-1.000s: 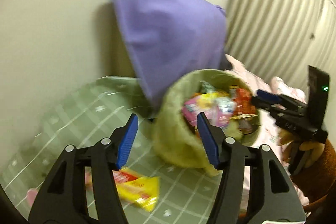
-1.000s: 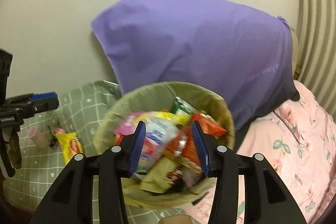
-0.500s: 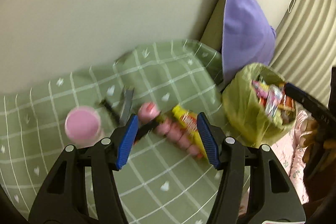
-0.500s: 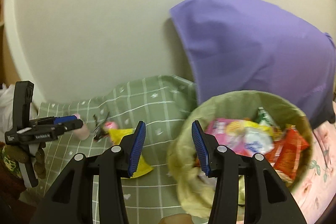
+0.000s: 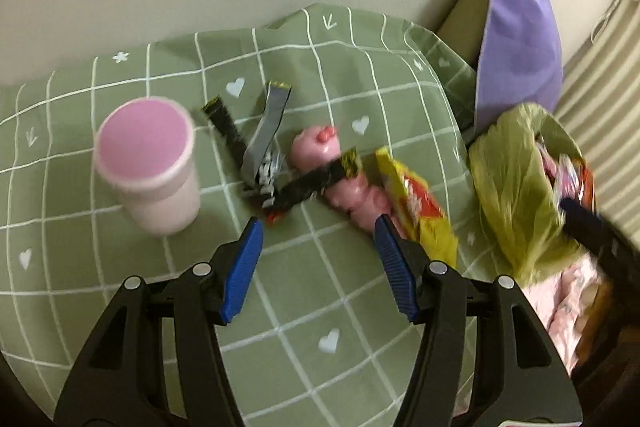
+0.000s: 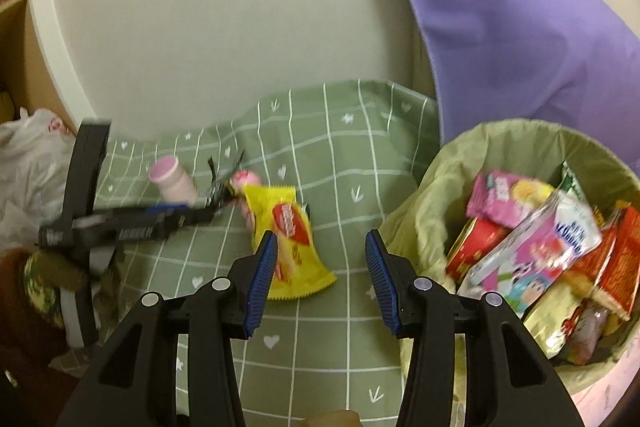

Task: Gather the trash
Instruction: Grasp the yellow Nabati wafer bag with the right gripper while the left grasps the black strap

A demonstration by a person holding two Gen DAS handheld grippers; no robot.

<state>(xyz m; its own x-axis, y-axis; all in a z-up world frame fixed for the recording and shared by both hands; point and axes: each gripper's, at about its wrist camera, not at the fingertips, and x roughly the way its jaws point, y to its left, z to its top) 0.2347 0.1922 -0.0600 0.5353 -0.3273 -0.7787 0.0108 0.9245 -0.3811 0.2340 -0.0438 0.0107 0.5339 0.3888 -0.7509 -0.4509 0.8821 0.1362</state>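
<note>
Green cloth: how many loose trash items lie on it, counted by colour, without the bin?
Pink: 2, the cup and the bottle.
Yellow: 1, the wrapper.
Black: 1, the torn wrapper, strips taken as one piece.
Total: 4

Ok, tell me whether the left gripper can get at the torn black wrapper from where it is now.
Probably yes. The left gripper is open and empty, and the torn black wrapper lies on the green cloth just beyond its fingertips, with nothing in between. The wrapper drapes over the pink bottle, so that might get nudged.
</note>
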